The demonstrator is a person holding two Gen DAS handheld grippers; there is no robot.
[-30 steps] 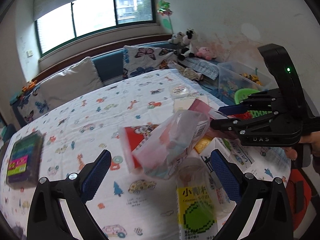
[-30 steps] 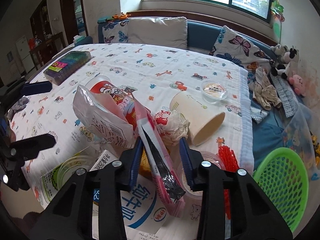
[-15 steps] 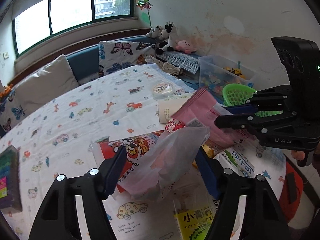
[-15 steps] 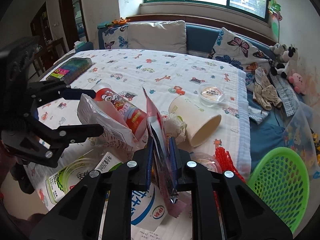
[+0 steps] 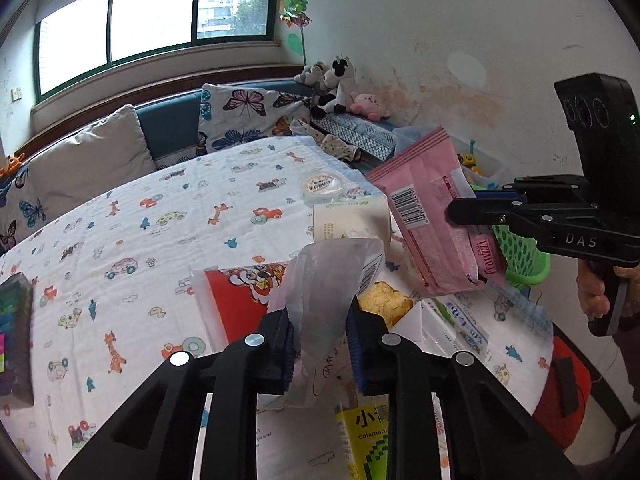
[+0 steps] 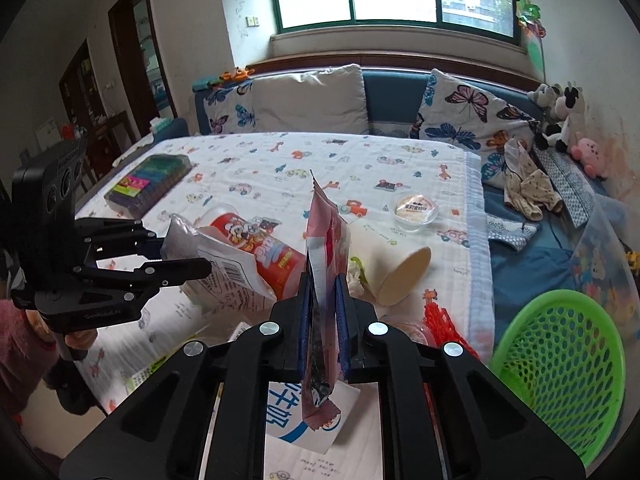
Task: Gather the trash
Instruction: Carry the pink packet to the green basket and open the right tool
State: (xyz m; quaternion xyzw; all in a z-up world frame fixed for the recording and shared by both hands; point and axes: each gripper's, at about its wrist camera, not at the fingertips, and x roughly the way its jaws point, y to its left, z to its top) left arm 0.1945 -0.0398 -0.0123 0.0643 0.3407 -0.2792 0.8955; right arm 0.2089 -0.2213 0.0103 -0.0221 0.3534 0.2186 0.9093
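My left gripper (image 5: 320,340) is shut on a clear plastic bag (image 5: 324,280), which also shows in the right wrist view (image 6: 216,268). My right gripper (image 6: 322,320) is shut on a pink snack wrapper (image 6: 322,248) and holds it above the table; the wrapper shows in the left wrist view (image 5: 432,216). A green mesh basket (image 6: 560,364) stands beyond the table's right edge. A red snack tube (image 6: 260,248), a paper cup (image 6: 396,268) and a white milk carton (image 6: 296,408) lie on the table.
A clear lidded cup (image 6: 414,210) sits further back on the printed tablecloth (image 6: 320,160). A box of coloured items (image 6: 148,184) lies at the far left. A yellow-green drink carton (image 5: 368,440) lies near me. A sofa with cushions (image 6: 312,100) is behind.
My left gripper closed on the clear plastic bag. My right gripper tightened on the pink wrapper and lifted it up and away from the pile.
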